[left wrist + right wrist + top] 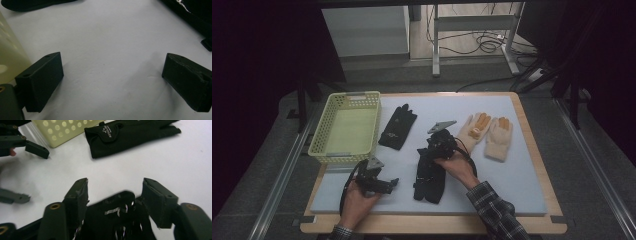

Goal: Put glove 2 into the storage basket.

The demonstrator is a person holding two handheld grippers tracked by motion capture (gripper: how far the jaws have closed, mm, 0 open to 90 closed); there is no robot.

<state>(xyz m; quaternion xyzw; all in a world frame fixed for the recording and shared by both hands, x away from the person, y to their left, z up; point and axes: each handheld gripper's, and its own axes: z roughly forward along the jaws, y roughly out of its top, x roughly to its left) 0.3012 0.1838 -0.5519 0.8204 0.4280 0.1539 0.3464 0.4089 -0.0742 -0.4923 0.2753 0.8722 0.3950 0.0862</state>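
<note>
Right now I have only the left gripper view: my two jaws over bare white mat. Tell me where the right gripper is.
Observer: The right gripper is over a black fabric glove lying at the middle front of the pale foam mat.
Operator: Report its jaws.
Observer: They stand apart with that glove's end between them. As far as I can tell, they are not pinching it.
Operator: Check the basket on my left.
Observer: The pale green perforated plastic basket looks empty.
</note>
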